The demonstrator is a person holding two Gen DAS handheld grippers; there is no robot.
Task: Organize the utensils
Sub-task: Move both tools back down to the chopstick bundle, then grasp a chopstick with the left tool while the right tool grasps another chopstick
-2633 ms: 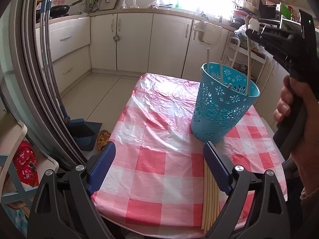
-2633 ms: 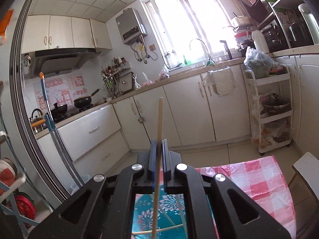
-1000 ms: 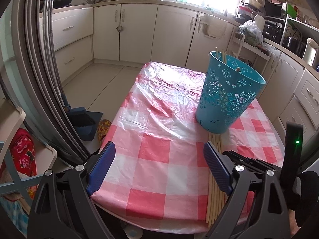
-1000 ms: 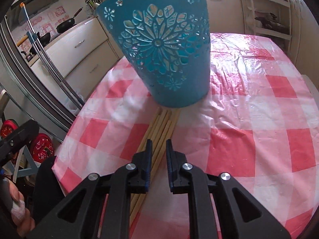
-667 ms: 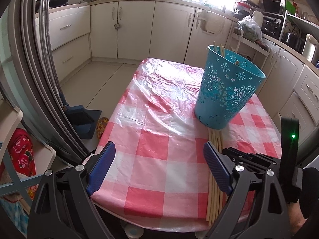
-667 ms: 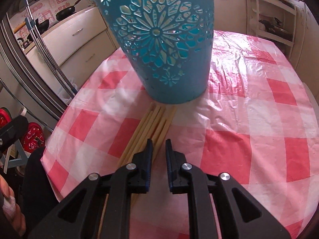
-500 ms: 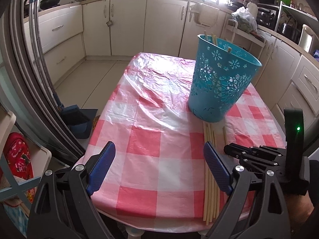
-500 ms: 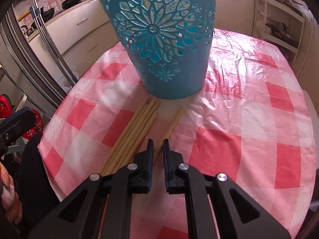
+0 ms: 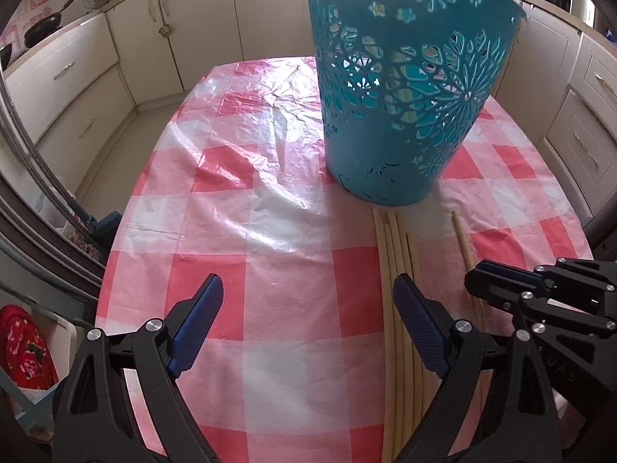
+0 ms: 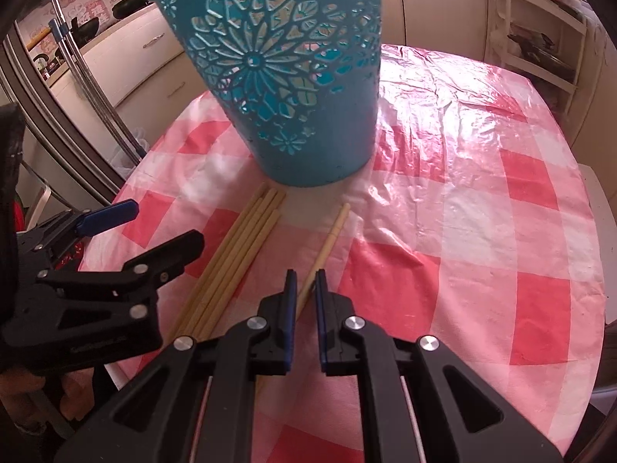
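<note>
Chopstick (image 10: 326, 249) lies lengthwise, tip toward basket (image 10: 293, 88); right gripper (image 10: 305, 289) fingers pinch it; left gripper (image 9: 308, 316) spread, empty.

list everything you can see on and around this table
teal plastic cut-out basket: one, teal, upright on table, sticks inside
bundle of pale wooden chopsticks: about four, tan, flat in front of basket
single pale wooden chopstick: one, tan, apart from bundle, in right claw
pink and white checked plastic tablecloth: one, covers table
cream kitchen cabinets: behind table
left claw: black, blue pads, open, beside bundle
right claw: black, shut on single chopstick
</note>
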